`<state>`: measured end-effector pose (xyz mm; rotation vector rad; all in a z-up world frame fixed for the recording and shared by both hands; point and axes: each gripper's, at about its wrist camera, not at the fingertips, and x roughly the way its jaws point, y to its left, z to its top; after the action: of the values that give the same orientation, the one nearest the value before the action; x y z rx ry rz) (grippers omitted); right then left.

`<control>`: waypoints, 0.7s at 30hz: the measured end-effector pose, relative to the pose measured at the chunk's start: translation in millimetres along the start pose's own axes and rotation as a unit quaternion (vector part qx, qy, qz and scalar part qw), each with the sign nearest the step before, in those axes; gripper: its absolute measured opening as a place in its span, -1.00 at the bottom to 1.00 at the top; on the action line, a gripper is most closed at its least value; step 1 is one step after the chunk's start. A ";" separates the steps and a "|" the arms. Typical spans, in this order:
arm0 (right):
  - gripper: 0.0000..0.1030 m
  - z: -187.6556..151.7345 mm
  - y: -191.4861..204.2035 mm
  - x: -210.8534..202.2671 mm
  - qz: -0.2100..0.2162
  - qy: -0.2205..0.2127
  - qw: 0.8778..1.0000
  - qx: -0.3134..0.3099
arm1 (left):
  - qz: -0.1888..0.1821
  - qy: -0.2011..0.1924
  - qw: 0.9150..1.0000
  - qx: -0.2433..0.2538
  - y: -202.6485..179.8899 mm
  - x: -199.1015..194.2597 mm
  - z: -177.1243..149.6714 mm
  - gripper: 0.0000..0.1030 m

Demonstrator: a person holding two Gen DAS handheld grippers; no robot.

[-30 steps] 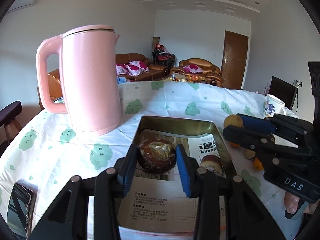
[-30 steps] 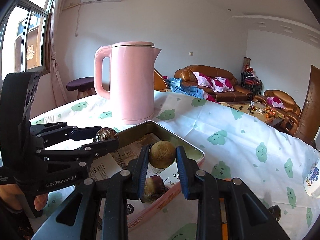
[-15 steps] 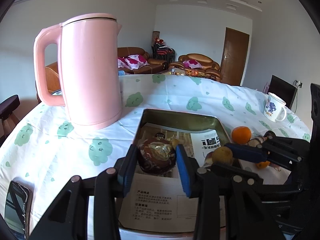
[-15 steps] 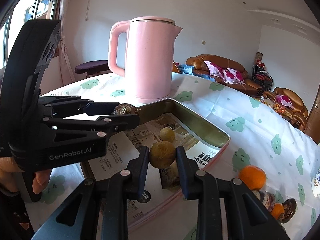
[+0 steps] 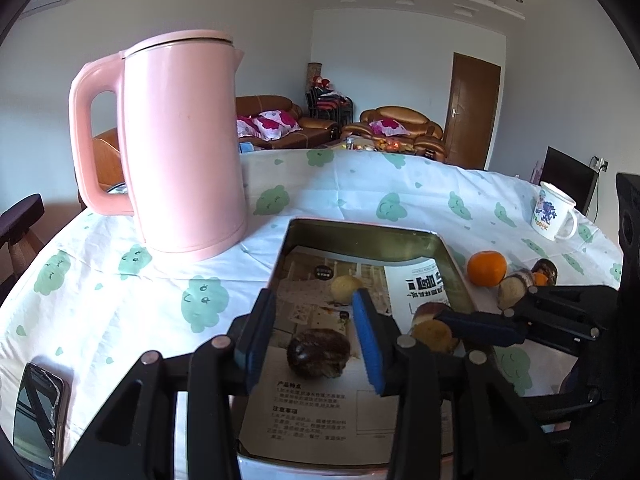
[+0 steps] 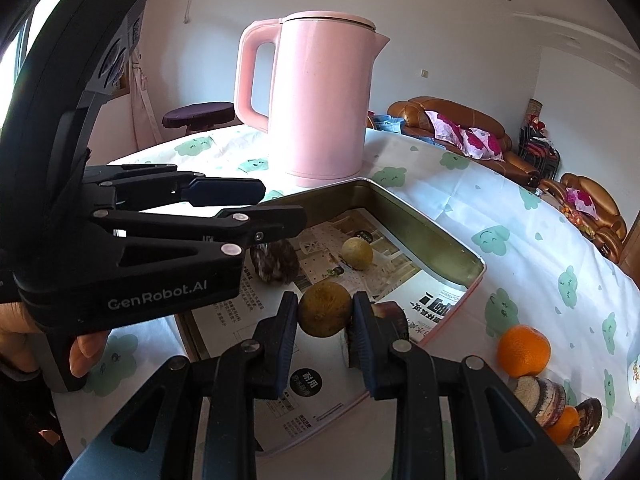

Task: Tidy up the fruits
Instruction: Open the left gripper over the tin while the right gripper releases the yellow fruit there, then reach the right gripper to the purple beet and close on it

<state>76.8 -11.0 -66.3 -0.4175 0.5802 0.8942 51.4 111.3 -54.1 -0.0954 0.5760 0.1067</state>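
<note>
White-walled room with brown sofas, a brown door, and a sunlit window.

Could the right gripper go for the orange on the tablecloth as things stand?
Probably not yet: the right gripper is shut on a brownish round fruit above the tin tray. The orange lies uncovered outside the tray, so the path looks free once that fruit is released.

Glossy metal tray, printed paper lining, smooth pink plastic kettle

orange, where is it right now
The orange sits on the tablecloth outside the tin tray's right edge, beside some cut fruit pieces.
</note>
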 end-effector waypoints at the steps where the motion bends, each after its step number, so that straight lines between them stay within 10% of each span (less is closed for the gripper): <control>1: -0.41 0.3 0.1 -0.2 0.000 0.000 1.000 0.000 | 0.000 -0.001 1.000 0.000 0.3 -0.5 0.1 -0.14; 8: 0.39 -2.1 -1.5 -10.5 -0.022 -0.023 0.999 0.009 | 0.009 -0.026 0.999 -0.033 14.7 -12.5 -0.4 0.25; 21: 0.39 -42.8 -43.1 -80.7 -0.098 -0.077 0.991 0.056 | -0.001 -0.051 0.998 -0.028 -7.6 -30.1 3.5 0.44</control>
<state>59.9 -108.1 -44.3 -0.2950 0.4366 0.6958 29.2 102.0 -34.2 -0.1448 0.4705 0.1248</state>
